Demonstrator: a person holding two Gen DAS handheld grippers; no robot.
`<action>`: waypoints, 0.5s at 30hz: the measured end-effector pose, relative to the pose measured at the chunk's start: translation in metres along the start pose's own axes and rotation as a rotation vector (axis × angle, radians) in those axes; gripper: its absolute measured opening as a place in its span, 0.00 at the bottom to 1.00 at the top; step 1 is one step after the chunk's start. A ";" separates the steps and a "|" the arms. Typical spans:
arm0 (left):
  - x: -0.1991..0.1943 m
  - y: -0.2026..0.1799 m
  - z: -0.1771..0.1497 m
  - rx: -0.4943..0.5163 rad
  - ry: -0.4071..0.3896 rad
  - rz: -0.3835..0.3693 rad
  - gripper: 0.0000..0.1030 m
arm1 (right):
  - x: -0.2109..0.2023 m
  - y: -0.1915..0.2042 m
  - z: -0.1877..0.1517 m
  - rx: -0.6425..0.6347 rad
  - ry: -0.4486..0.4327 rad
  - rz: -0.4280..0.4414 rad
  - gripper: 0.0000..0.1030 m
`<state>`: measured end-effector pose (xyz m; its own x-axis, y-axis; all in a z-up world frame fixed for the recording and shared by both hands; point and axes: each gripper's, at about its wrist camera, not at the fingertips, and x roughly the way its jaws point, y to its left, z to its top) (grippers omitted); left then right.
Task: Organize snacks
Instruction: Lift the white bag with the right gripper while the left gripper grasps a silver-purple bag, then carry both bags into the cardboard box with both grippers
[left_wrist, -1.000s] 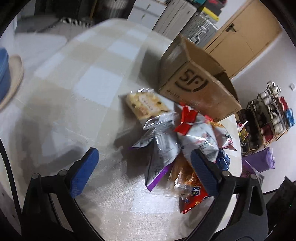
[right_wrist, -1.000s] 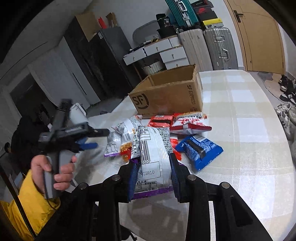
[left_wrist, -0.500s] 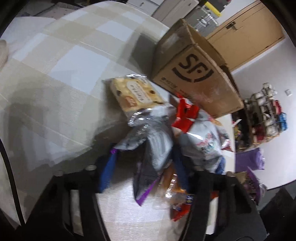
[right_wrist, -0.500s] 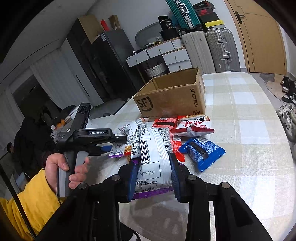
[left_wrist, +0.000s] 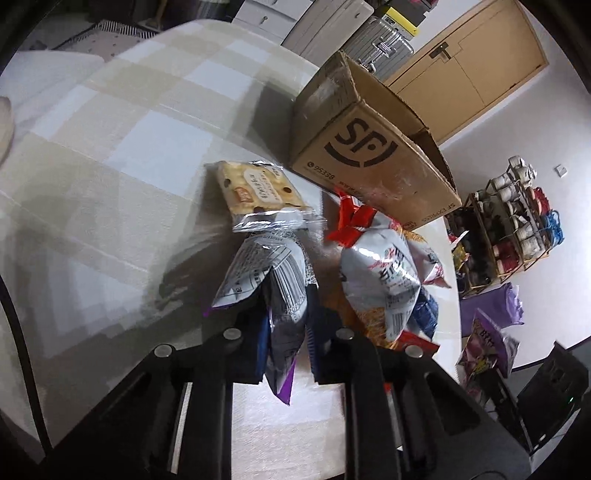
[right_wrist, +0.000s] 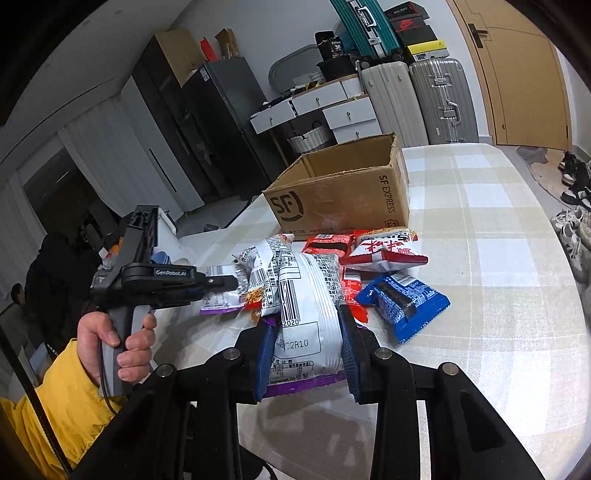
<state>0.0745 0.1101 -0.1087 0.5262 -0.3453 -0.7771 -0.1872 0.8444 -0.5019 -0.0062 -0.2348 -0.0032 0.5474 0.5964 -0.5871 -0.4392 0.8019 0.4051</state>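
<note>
Left gripper (left_wrist: 286, 332): pressed shut on one end of a small silver snack bag (left_wrist: 273, 273) with purple trim.
Right gripper (right_wrist: 304, 347): pinching a bigger silver snack bag (right_wrist: 308, 295), barcode side up.
Long way of both bags: running away from the fingers, toward the box.
Cardboard box (right_wrist: 343, 192): open on top, just past the snack pile, straight ahead of both grippers.
Nearer hand: cannot tell; both look about as close.
Other snacks: cracker pack (left_wrist: 258, 190), blue pack (right_wrist: 402, 301), red-and-white bag (right_wrist: 388, 251), lying flat.
Table (right_wrist: 491, 236): checked cloth.
Room: suitcases (right_wrist: 439, 99), drawers, wooden door (right_wrist: 517, 70).
</note>
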 end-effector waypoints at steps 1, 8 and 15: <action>-0.003 0.000 -0.002 0.013 -0.004 0.011 0.13 | 0.000 0.001 0.000 -0.002 -0.001 -0.001 0.31; -0.035 -0.016 -0.024 0.148 -0.052 -0.008 0.13 | 0.004 0.003 -0.002 -0.006 0.001 -0.009 0.32; -0.066 -0.041 -0.040 0.278 -0.164 0.011 0.13 | 0.011 0.009 -0.001 -0.010 0.004 -0.011 0.31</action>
<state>0.0143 0.0815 -0.0524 0.6565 -0.2838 -0.6989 0.0285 0.9352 -0.3530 -0.0047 -0.2214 -0.0067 0.5492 0.5875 -0.5943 -0.4402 0.8079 0.3919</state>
